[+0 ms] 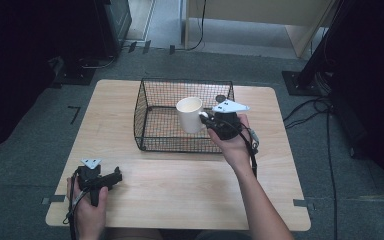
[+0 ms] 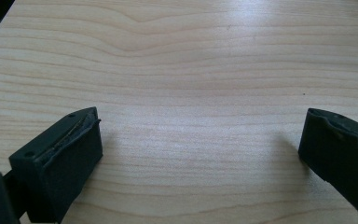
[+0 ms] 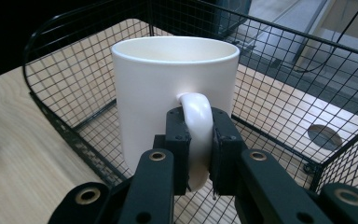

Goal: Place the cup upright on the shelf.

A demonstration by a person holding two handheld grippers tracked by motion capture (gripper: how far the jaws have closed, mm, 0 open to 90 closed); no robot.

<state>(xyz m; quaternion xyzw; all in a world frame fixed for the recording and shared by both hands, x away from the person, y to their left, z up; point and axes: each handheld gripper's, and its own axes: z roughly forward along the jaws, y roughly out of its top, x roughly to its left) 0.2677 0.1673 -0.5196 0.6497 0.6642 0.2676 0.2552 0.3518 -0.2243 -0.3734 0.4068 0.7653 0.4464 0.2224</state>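
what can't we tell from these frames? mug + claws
- Mug bottom: in the right gripper view the right claw clamped on the handle covers it, so whether it rests on the wire basket floor or hangs above is unclear.
- Mug inside: the rim hides its contents in both the high and right gripper views.
- Left claw: jaw bases are cut off by the frame's bottom edge.

table – light wood, bare front | floor – grey carpet, black cables
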